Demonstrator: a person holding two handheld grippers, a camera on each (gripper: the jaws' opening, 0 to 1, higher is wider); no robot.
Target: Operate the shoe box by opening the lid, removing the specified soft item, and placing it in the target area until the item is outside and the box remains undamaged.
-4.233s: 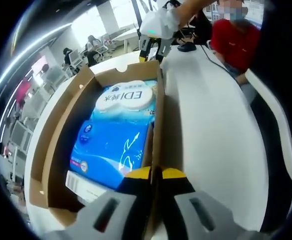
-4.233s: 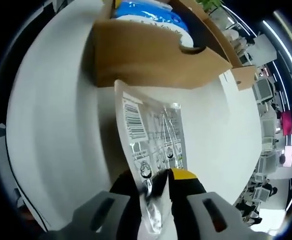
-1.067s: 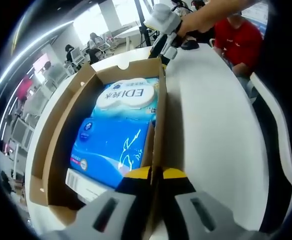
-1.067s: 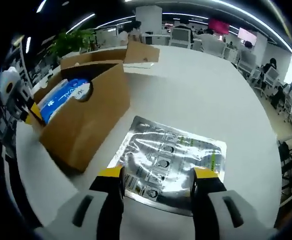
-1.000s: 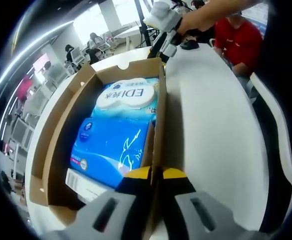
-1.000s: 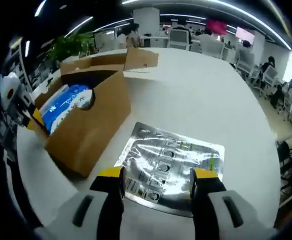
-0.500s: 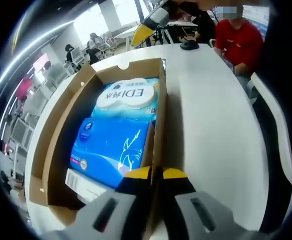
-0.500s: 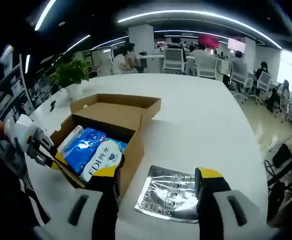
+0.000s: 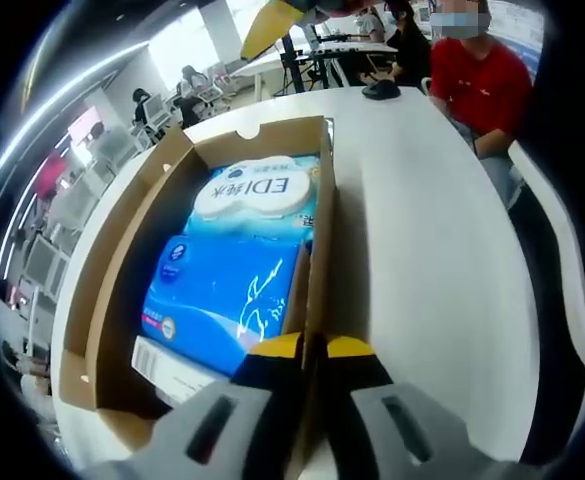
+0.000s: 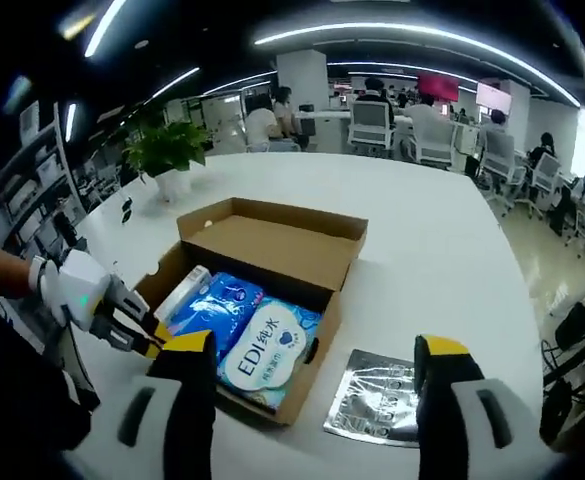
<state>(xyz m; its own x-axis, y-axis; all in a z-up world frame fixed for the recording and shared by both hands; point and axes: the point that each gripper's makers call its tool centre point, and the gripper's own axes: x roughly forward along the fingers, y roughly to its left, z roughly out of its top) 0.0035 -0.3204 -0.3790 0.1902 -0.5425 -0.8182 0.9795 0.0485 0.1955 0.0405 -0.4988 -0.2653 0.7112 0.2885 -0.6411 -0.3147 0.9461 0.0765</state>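
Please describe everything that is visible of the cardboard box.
The box is brown corrugated cardboard, shallow and rectangular, standing open on the white table. Its hinged lid is folded back and lies open beside it. One end wall has a small half-round notch. Inside lie a blue pack and a white one marked EDI. The left gripper is shut on a side wall. A silver pouch lies on the table beside the box.

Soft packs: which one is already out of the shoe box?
The silver foil pouch, lying flat on the white table beside the open shoe box. The blue tissue pack and the white EDI pack are inside it.
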